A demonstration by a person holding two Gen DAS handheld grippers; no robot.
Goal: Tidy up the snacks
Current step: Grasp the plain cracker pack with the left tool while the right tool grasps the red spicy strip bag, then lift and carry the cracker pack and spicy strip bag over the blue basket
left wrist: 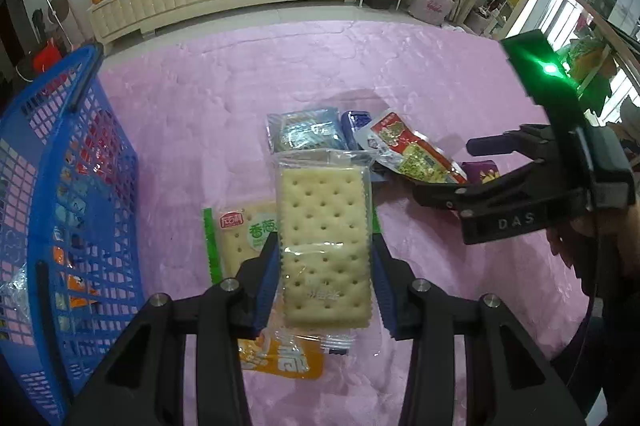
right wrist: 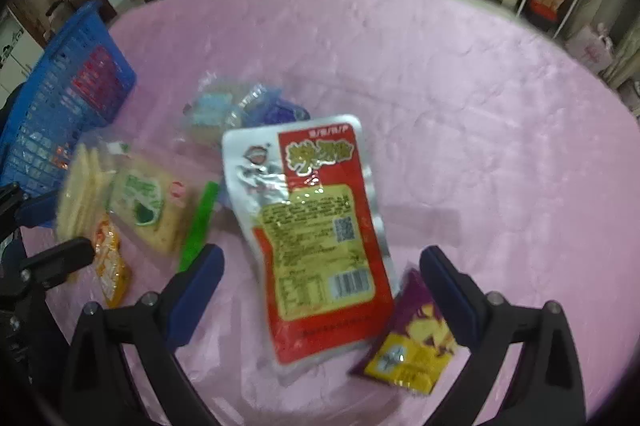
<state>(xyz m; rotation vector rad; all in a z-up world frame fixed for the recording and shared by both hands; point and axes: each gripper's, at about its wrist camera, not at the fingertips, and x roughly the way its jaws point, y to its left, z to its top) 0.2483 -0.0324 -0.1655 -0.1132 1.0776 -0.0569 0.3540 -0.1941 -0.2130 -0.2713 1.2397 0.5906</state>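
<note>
Snacks on a pink cloth (left wrist: pixel 400 77), catalogued against the blue basket (left wrist: pixel 72 185) at the cloth's left edge.

Item one: cracker pack (left wrist: pixel 325 246), clear wrap, pale dotted biscuit. We find it clamped by its long sides between the blue pads of the left gripper (left wrist: pixel 326 266), jaws partly closed on it, and raised off the cloth just right of the basket.

Item two: green-edged cracker pack (left wrist: pixel 236 234), flat on the cloth between the basket and the held pack.

Item three: orange sachet (left wrist: pixel 280 358), on the cloth below the held pack, near the basket's lower corner.

Item four: light-blue pack (left wrist: pixel 306 131), farther from the basket, with a dark-blue packet (left wrist: pixel 356 121) touching its right side.

Item five: red-and-silver pouch (right wrist: pixel 316 226), well apart from the basket, overlapping the blue pair. We see the right gripper (right wrist: pixel 320 290) over it with jaws spread wide, pads clear of both its sides, nothing held.

Item six: purple-and-yellow sachet (right wrist: pixel 412 342), farthest from the basket, tucked partly under the pouch.

Basket contents: several wrappers behind the mesh, perhaps red and orange ones; we cannot make them out.
</note>
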